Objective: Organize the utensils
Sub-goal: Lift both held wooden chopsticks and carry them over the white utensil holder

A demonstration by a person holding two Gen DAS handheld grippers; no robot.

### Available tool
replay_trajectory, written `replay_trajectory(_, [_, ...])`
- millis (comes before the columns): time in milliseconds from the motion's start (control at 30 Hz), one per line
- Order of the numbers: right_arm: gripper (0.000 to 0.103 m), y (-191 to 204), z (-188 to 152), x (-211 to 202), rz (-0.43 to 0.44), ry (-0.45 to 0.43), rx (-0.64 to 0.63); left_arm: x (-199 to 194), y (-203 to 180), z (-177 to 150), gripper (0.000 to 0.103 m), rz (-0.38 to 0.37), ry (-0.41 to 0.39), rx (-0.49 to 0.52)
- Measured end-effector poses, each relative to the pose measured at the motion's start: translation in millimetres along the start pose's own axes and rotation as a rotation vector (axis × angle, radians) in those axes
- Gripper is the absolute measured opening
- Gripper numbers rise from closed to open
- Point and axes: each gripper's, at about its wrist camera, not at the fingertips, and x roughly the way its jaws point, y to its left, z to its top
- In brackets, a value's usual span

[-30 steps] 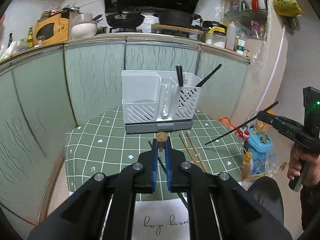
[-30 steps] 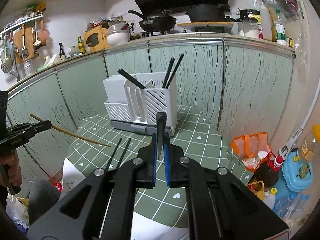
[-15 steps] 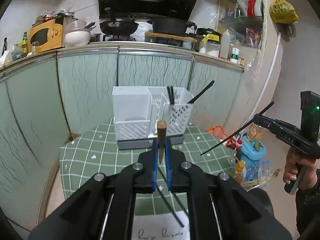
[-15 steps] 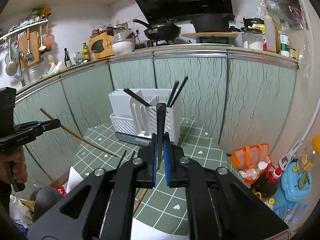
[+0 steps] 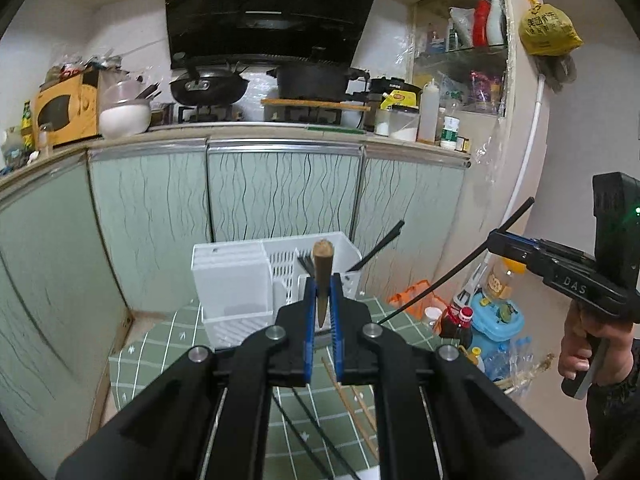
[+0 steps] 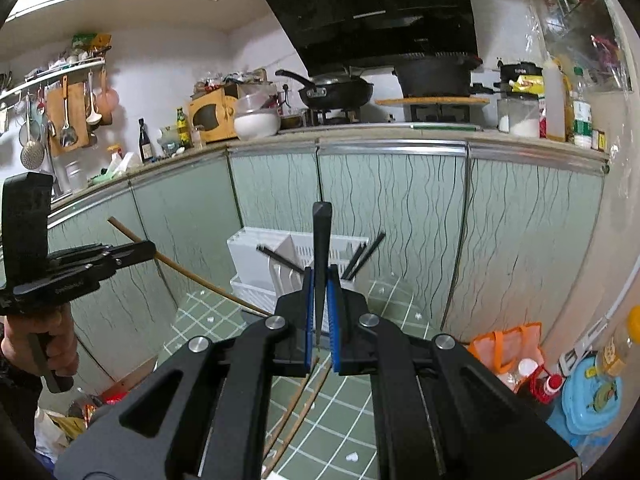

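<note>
My left gripper is shut on a wooden chopstick, held high above the green checked table. My right gripper is shut on a black chopstick, also raised. The right gripper also shows at the right of the left wrist view, and the left gripper at the left of the right wrist view with its wooden chopstick. A white utensil holder stands at the table's far side with black chopsticks in it. Loose wooden chopsticks and black chopsticks lie on the table.
Green cabinet fronts rise behind the table. Bottles, a blue container and an orange bag crowd the floor at the right. A white paper lies at the table's near edge.
Both grippers have risen with their chopsticks, so the table and the holder sit lower and farther in both views. Both stay shut.
</note>
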Motion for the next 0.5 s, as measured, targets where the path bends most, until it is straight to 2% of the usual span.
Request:
replay_trajectory(267, [0.006,2,34,19,0.011,-0.038,-0.01,22,-4,35,0.008,-0.03,-0.015,0.004])
replay_trajectory(500, [0.006,-10,54,42,0.003,-0.054,0.003,47,8,60,0.008,-0.048,-0.026,-0.032])
